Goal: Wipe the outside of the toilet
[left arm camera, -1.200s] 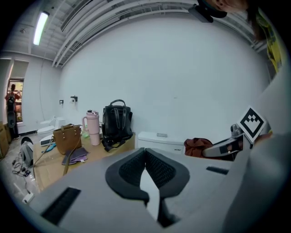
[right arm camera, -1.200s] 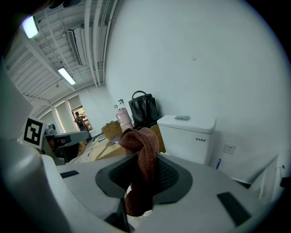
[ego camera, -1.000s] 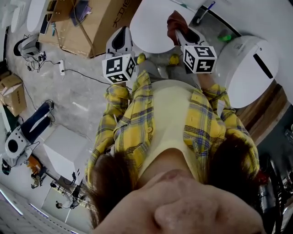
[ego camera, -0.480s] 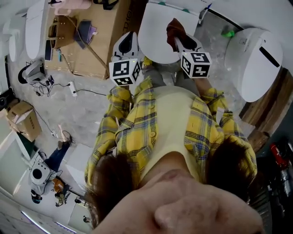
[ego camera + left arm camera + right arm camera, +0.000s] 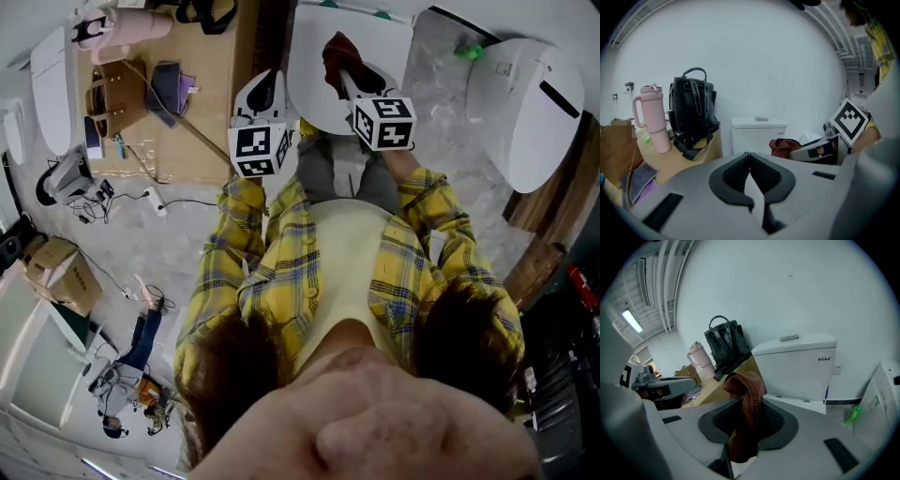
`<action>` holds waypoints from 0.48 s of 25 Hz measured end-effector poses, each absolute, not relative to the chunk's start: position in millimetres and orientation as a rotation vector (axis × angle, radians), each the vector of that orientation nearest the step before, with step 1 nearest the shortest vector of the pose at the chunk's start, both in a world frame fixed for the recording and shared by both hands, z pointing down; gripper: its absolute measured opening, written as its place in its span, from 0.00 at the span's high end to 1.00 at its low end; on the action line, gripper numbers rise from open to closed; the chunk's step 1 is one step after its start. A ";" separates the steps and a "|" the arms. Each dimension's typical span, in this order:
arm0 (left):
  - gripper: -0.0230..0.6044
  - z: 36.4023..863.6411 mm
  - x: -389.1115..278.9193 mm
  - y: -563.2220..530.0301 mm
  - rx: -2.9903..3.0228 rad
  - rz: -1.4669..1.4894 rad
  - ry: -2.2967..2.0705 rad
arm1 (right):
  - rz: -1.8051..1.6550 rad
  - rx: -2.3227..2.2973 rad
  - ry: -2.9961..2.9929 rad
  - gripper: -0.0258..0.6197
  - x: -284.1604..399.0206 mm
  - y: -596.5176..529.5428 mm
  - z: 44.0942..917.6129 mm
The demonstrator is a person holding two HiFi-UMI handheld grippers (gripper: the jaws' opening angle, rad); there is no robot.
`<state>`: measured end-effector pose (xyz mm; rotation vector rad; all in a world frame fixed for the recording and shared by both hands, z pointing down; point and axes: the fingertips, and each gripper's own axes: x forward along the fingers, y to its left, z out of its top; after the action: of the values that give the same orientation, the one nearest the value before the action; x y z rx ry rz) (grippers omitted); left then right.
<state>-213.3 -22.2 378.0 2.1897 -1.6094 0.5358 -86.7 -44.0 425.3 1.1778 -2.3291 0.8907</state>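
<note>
Right gripper view: right gripper (image 5: 749, 420) clamps a brown cloth (image 5: 744, 386)
Left gripper (image 5: 750, 165) jaws pressed together, empty; white toilet cistern (image 5: 799, 365) ahead

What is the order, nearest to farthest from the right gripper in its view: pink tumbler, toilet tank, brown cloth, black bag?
1. brown cloth, held in the jaws
2. toilet tank, ahead right
3. black bag, left
4. pink tumbler, far left
</note>
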 end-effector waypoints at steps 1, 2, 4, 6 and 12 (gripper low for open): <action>0.95 382.8 -216.4 -25.8 2.196 0.546 -1.603 | 0.898 1.184 -2.331 0.78 -93.1 -49.2 430.3; 0.95 387.5 -219.4 -28.8 2.202 0.555 -1.597 | 0.906 1.190 -2.332 0.78 -99.5 -54.1 435.1; 0.95 396.5 -224.6 -33.2 2.207 0.571 -1.587 | 0.922 1.198 -2.328 0.78 -111.1 -62.2 445.1; 0.95 405.4 -228.4 -36.7 2.201 0.582 -1.576 | 0.936 1.202 -2.318 0.78 -120.5 -69.5 455.5; 0.95 432.1 -232.0 -46.6 2.184 0.597 -1.549 | 0.972 1.190 -2.299 0.78 -146.3 -91.3 489.5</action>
<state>-232.0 -46.6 432.1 2.1841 -1.5487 0.5971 -146.3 -91.3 489.5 1.1897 -2.2993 0.9717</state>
